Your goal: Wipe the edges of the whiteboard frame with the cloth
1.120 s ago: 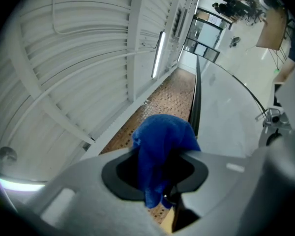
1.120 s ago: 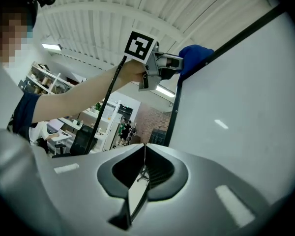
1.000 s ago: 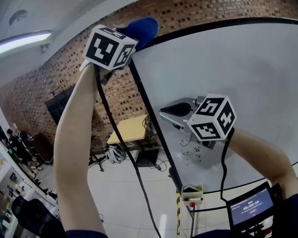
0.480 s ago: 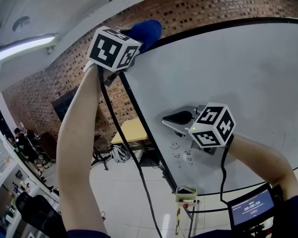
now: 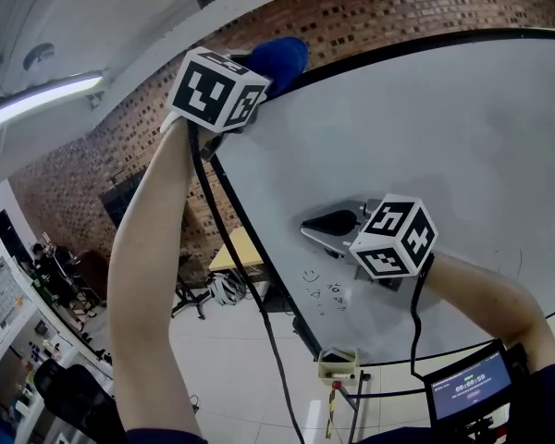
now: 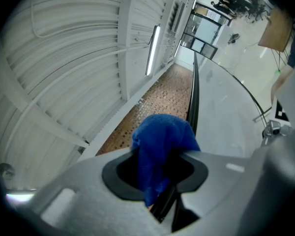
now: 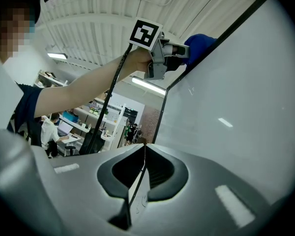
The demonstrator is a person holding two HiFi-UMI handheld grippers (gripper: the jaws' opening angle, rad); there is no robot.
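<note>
**Left claw** (image 6: 156,175): jaws partly closed, clamped on the blue cloth (image 6: 162,136). The cloth bunches out past the tips and hangs down between them.
- Location of cloth: draped over the black whiteboard frame (image 6: 193,100) on its top edge, just beside the upper left corner. The frame rail runs under the cloth and on between the jaws.
- Left arm (image 5: 148,276): raised high and stretched nearly straight, with the marker cube (image 5: 217,91) at its top.

**Right claw** (image 7: 144,149): jaws fully together, nothing held.
- Location: low in front of the whiteboard (image 5: 425,137), tips aimed toward the board's left side rail, well apart from the cloth. Contact with the board cannot be told.
- Right forearm (image 5: 486,289): bent and held level.
</note>
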